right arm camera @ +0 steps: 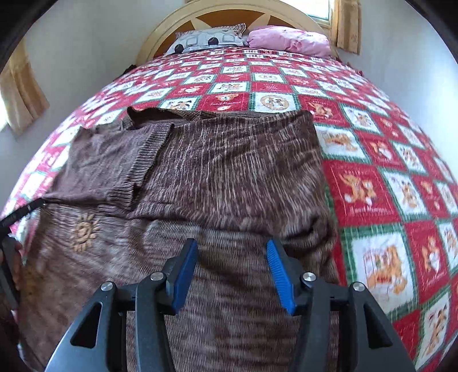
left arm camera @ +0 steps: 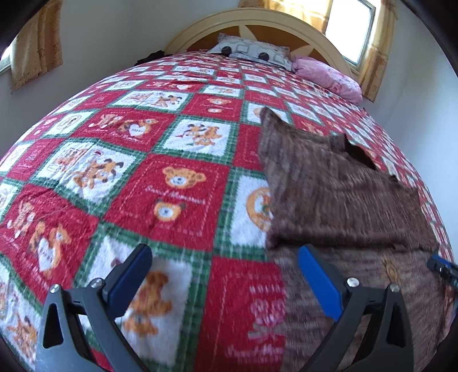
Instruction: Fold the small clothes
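Observation:
A small brown knitted sweater lies on the bed, its far part folded over toward me, one sleeve laid across the left. An orange sun patch shows on the near layer. It also shows in the left wrist view at the right. My right gripper is open and empty just above the near part of the sweater. My left gripper is open wide and empty, its right finger over the sweater's left edge, its left finger over the blanket. The right gripper's tip shows at the left view's far right.
The bed is covered by a red, white and green teddy-bear blanket. A patterned pillow and a pink pillow lie by the curved headboard. Curtained windows are on both sides.

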`<state>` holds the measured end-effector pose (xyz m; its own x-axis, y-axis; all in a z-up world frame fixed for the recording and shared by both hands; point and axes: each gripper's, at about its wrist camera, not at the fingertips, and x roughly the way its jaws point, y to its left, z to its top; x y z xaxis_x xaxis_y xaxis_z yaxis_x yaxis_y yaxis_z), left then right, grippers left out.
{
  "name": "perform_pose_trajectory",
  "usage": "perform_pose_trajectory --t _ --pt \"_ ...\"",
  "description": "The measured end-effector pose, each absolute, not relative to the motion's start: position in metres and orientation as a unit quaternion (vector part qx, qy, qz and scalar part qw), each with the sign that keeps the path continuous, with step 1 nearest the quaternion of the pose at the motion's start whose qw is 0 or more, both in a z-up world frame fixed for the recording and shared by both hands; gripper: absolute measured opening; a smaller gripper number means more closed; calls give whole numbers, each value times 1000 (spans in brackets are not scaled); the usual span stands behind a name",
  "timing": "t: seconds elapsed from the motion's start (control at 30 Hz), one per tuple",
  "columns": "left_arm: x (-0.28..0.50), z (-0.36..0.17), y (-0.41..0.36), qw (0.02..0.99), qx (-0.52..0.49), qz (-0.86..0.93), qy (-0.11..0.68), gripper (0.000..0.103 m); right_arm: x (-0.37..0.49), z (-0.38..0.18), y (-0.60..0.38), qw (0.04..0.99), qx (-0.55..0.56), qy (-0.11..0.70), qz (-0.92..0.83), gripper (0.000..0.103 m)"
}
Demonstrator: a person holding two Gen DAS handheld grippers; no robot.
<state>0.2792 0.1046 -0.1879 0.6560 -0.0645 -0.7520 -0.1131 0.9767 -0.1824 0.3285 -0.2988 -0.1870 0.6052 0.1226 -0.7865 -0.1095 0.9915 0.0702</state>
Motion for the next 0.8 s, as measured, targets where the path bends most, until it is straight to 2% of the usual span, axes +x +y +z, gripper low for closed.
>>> perform_pose_trajectory --t 0.13,0.4,0.8 --pt "248 -174 90 918 -78 5 389 103 318 -187 -297 898 4 436 64 53" --pt "217 -174 53 917 -4 -2 399 103 286 -187 -293 899 -12 432 66 53" --pt "179 -175 49 917 -3 -1 398 103 240 -193 -293 906 -34 418 60 53"
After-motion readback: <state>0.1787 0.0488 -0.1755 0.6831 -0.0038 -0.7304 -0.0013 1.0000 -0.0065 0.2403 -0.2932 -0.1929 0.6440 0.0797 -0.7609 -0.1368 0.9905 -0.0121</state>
